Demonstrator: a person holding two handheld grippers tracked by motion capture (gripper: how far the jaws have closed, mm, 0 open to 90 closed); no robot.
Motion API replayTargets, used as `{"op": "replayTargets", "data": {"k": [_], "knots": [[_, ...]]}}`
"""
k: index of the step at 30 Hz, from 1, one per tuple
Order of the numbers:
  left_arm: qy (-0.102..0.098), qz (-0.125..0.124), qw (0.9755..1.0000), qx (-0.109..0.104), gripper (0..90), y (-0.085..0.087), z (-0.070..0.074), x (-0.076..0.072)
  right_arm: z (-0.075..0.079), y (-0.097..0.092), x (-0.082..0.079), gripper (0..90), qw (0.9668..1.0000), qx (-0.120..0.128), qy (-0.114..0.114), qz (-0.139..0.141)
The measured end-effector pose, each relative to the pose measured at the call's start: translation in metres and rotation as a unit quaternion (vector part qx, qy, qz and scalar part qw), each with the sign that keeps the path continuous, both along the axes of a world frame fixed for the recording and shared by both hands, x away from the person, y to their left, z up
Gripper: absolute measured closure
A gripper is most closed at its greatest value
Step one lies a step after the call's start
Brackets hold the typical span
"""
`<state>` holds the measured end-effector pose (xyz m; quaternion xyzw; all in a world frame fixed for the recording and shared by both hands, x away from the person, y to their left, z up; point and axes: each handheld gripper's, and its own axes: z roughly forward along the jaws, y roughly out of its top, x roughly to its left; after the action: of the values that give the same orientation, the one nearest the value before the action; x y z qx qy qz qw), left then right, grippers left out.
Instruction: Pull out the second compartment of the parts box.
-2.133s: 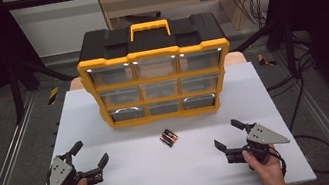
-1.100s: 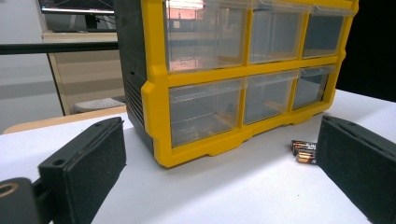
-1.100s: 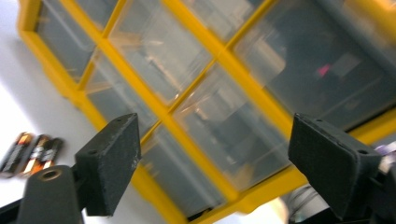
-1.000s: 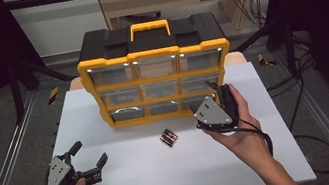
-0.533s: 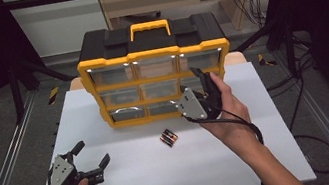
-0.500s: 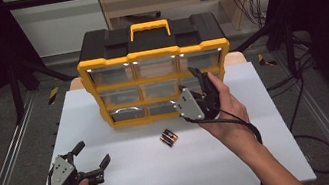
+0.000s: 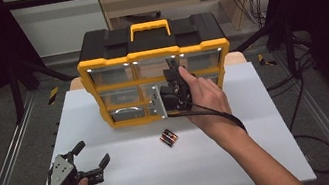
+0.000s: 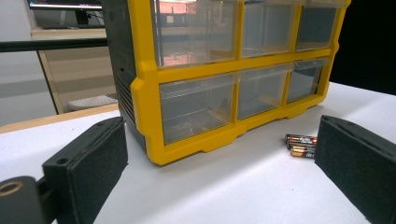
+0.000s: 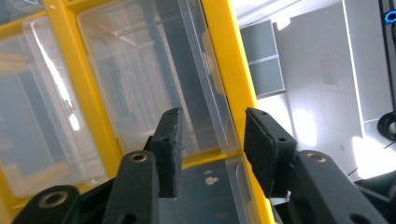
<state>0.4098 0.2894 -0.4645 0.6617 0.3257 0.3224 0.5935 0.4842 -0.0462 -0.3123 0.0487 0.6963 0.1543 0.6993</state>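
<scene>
At the front of the drawer cabinet (image 7: 155, 71), standing at the far middle of the table (image 7: 245, 160), I have the right gripper (image 7: 174, 78) up against the right-hand column of clear drawers. In the right gripper view its jaws have just been closing and now stand partly apart, the pads (image 9: 169, 149) framing the edge of a drawer (image 9: 154, 79) beside the yellow frame, with nothing pinched between them yet as far as I can tell. Every drawer I can see looks pushed in, so I judge the opening of one has not begun; the grip on its front edge or lip is the step in hand. The two batteries (image 7: 168, 137) lie side by side on the table just near of the cabinet, untouched, and well apart from both tools. The left gripper (image 7: 86, 162) rests at the near left of the table with its jaws spread wide and empty, pointing toward the cabinet. What seems left, by my reading: take hold of the drawer, pull it out, then fetch the batteries and put them in.
</scene>
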Motion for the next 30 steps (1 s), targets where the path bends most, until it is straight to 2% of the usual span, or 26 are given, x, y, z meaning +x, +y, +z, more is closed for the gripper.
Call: {"op": "replayTargets", "data": {"k": [5, 30], "knots": [[-0.001, 0.002, 1.0, -0.003, 2.6, 0.002, 0.0, 0.0, 0.0, 0.005, 0.005, 64.9, 0.9998, -0.015, -0.006, -0.013], [-0.003, 0.002, 1.0, -0.002, 3.1, 0.003, 0.002, -0.001, -0.002, 0.003, 0.013, 70.1, 0.9995, -0.017, -0.007, -0.025]]}}
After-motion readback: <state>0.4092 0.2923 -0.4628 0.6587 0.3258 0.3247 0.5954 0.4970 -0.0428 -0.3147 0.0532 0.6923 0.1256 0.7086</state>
